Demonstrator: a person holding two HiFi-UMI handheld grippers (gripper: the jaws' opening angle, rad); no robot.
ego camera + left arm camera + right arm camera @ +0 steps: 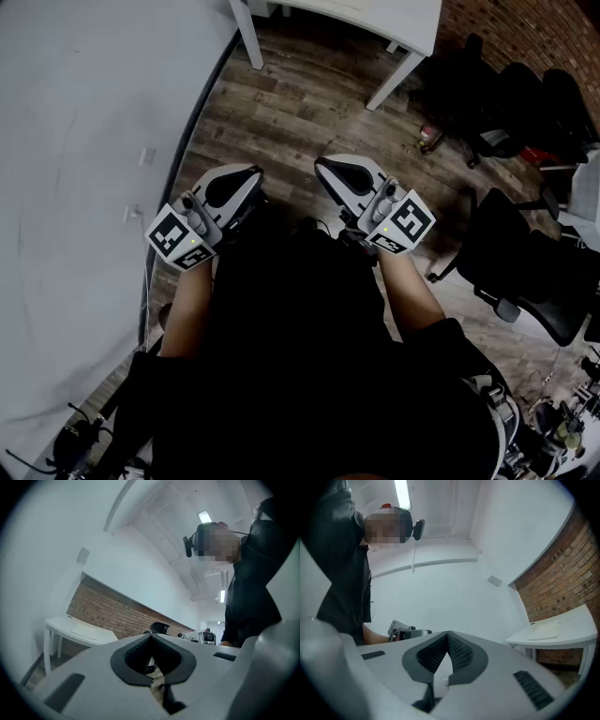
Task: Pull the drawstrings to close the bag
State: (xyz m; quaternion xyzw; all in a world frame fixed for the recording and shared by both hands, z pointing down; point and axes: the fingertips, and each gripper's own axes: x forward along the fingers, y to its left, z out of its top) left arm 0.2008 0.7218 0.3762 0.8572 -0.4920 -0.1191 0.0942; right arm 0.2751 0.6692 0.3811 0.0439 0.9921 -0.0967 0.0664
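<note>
Jaws pressed together on the left gripper [151, 638], pads meeting with nothing between; likewise on the right gripper [448, 639], closed on air. Both carried side by side in front of the dark-clothed torso [309, 328], near each other but not touching, pointing outward and roughly level. Reads as a resting or ready posture: no reach, no load, so shut for want of anything to grip.

No bag and no drawstrings to be found in any view. From the head, looking down: wooden floor [300, 103], a white bench [394, 23] further off, black office chairs [525, 253] to the right, a pale wall [84, 141] to the left. Possibly lost against the black clothing low in the head view, too dark there to rule out; more likely outside the frames altogether. Along the left jaws: a brick wall [108, 611] and the same white bench beneath it. Along the right jaws: bare pale wall, with the left gripper showing small at the side.

Judged from this: task not under way at this moment, with neither cord in hand and nothing drawn closed. Next step would call for bringing the bag into reach, opening both pairs of jaws, then pinching one cord on each side before pulling apart. Main risk then: closing on fabric instead of cord.
</note>
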